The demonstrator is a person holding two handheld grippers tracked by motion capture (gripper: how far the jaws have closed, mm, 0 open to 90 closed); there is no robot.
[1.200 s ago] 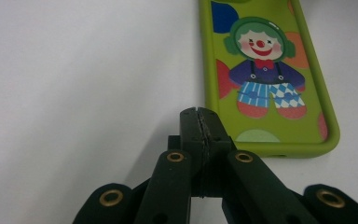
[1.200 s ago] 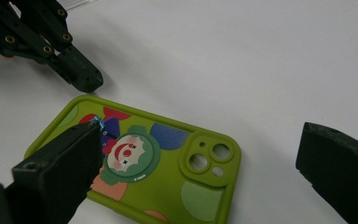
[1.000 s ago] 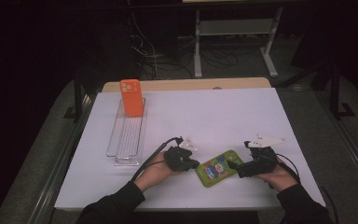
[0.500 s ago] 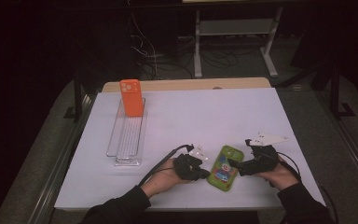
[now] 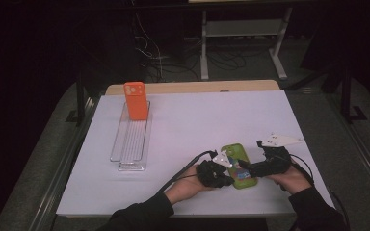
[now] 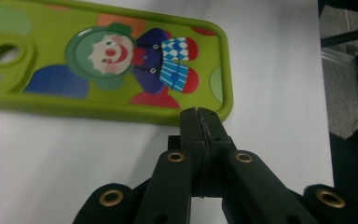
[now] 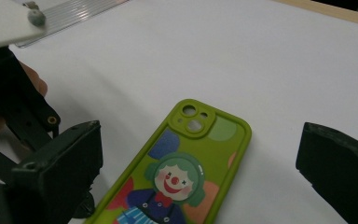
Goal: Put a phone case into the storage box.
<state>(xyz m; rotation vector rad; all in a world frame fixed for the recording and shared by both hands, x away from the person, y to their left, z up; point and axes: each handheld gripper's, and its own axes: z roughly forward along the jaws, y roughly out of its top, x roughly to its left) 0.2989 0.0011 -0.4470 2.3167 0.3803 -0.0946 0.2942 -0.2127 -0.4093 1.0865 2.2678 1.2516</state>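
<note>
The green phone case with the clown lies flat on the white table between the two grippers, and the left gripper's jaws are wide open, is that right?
Not quite: the left gripper has its jaws shut, tips against the edge of the green phone case, as the left gripper view shows. The case does lie flat on the white table.

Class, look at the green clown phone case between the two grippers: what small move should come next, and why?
Probably the right gripper should close on the green phone case. Its jaws stand open on either side of the case, which lies flat on the table, while the shut left gripper rests against the case's edge, seemingly bracing it.
</note>
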